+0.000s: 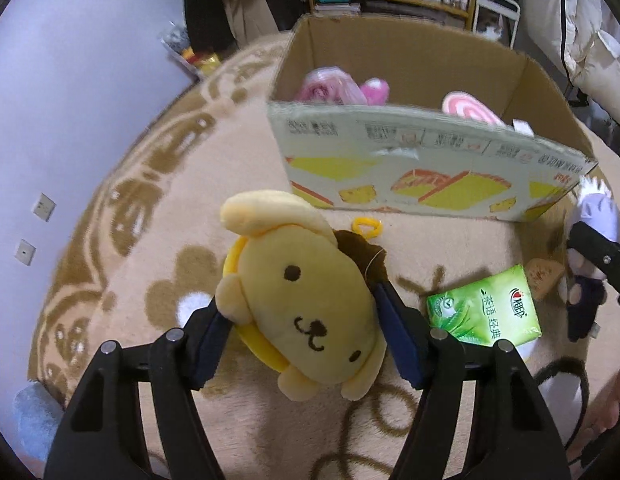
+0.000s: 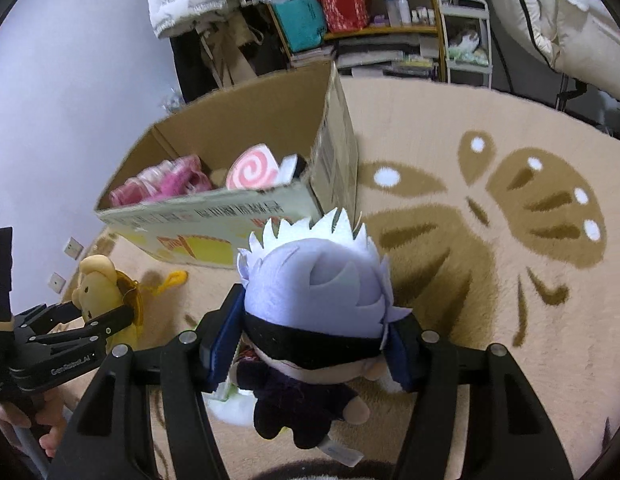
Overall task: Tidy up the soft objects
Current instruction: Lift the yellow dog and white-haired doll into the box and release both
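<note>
Both tongs loaded, short of the cardboard box (image 1: pixel 409 184).
My left gripper (image 1: pixel 306 336) clamps the yellow dog plush (image 1: pixel 302 312), my right gripper (image 2: pixel 310 344) the white-haired doll (image 2: pixel 313 300); next, I judge, carry both over its near wall.

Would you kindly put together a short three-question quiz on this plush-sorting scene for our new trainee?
1. True or false: the left gripper is shut on the yellow dog plush toy.
2. What does the right gripper hold? A) the green tissue pack B) the white-haired, black-blindfolded plush doll C) nothing
3. Fill in: the pink swirl plush lies inside the open ____ box.

Key
1. True: both blue pads press its sides.
2. B: the white-haired doll sits clamped between the pads, while the green tissue pack lies on the beige patterned rug.
3. Cardboard: the brown cardboard box also holds pink fluffy items.
</note>
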A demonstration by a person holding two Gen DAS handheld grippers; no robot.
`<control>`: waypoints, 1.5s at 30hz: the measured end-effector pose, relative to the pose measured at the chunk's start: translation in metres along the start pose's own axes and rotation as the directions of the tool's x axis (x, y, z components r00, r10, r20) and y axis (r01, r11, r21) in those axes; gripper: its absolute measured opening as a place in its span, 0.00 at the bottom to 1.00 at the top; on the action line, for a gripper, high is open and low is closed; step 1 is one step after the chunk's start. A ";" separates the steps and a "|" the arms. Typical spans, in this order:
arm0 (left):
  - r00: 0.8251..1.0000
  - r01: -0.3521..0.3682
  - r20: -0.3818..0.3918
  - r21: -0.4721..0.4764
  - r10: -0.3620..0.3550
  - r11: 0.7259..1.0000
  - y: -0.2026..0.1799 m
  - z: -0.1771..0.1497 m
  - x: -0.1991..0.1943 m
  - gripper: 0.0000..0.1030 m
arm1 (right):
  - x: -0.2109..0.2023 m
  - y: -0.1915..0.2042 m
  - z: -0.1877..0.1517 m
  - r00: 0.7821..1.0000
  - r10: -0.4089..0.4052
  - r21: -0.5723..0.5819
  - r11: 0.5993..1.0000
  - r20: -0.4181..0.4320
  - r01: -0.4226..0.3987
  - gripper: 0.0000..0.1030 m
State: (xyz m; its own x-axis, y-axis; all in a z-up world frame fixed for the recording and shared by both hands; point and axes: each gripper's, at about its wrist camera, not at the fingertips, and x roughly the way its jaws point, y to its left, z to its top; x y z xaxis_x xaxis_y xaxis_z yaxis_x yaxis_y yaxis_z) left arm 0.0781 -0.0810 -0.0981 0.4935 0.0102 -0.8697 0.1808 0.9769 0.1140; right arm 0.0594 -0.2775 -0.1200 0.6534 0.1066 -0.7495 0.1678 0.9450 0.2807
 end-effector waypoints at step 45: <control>0.875 -0.076 0.483 0.060 0.038 0.995 0.013 0.113 -0.109 0.67 | -0.087 0.051 0.072 0.921 0.138 -0.217 0.974 0.365 -0.060 0.64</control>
State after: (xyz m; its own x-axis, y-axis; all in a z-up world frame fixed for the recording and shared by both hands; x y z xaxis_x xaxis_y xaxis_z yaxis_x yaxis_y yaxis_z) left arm 0.1224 -0.0931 0.0526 0.8496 -0.0575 -0.5242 0.1934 0.9587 0.2084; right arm 0.0640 -0.2612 0.0025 0.8943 0.1161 -0.4322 -0.0364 0.9814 0.1884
